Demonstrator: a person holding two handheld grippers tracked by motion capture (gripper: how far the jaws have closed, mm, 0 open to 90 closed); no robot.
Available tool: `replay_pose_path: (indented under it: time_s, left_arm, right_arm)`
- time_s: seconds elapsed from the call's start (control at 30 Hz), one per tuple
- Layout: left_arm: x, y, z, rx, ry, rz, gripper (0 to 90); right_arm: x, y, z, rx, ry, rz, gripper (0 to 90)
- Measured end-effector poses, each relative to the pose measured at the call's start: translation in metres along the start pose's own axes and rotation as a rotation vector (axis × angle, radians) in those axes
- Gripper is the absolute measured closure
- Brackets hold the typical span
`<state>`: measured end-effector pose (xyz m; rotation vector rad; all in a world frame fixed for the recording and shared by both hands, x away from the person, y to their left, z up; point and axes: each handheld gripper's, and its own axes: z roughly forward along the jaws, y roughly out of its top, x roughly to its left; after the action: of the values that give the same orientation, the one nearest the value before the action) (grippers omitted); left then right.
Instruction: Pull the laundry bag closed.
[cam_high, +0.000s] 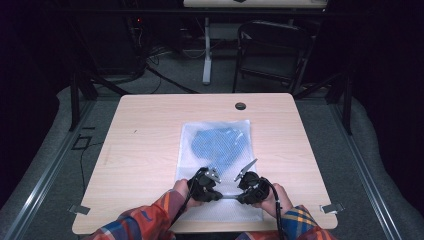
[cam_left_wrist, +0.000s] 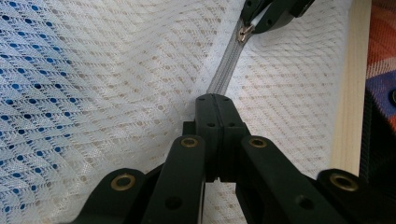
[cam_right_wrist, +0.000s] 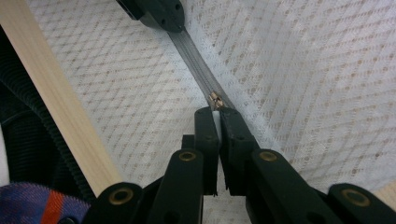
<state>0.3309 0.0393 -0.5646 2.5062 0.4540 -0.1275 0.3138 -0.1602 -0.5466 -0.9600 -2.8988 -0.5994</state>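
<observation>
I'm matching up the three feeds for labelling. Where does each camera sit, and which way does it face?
High view: above the person's side, looking forward and down on the table; plaid sleeves and both hands show.
Left gripper view: rides the left gripper, looking along its shut jaws at the zipper.
Right gripper view: rides the right gripper, clamped on the zipper pull.
Both gripper views share the white mesh bag.

One camera sits high behind me, looking forward and down over the whole counter (cam_high: 150, 130). My two gripper cameras look along my jaws, facing each other, close above the mesh bag (cam_left_wrist: 93, 84); both share its zipper (cam_right_wrist: 196, 65).
</observation>
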Motion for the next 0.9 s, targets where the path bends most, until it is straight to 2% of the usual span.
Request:
replay_pose_path:
  time_s: [0.2,0.3,0.37,0.63,0.9]
  left_arm:
    - [0.0004,-0.0003,-0.0004,0.003,-0.001,-0.001,90.0]
    - [0.0003,-0.0002,-0.0004,0.003,0.000,0.001,90.0]
    - [-0.0001,-0.0003,-0.0003,0.003,-0.001,-0.003,90.0]
    - [0.0004,-0.0003,-0.0007,0.006,0.002,0.004,90.0]
    - [0.0004,-0.0003,-0.0005,0.004,0.001,0.005,90.0]
  right_arm:
    - [-0.0020,-0.0035,-0.0029,0.001,0.010,0.006,86.8]
    - [-0.0011,-0.0038,-0.0030,0.003,-0.006,0.004,86.8]
    - [-0.0020,-0.0045,-0.0026,-0.006,0.005,0.012,86.8]
    - [-0.0041,-0.0056,-0.0040,0.012,-0.004,0.015,86.8]
    - [-0.0065,-0.0098,-0.0065,-0.003,0.001,0.029,86.8]
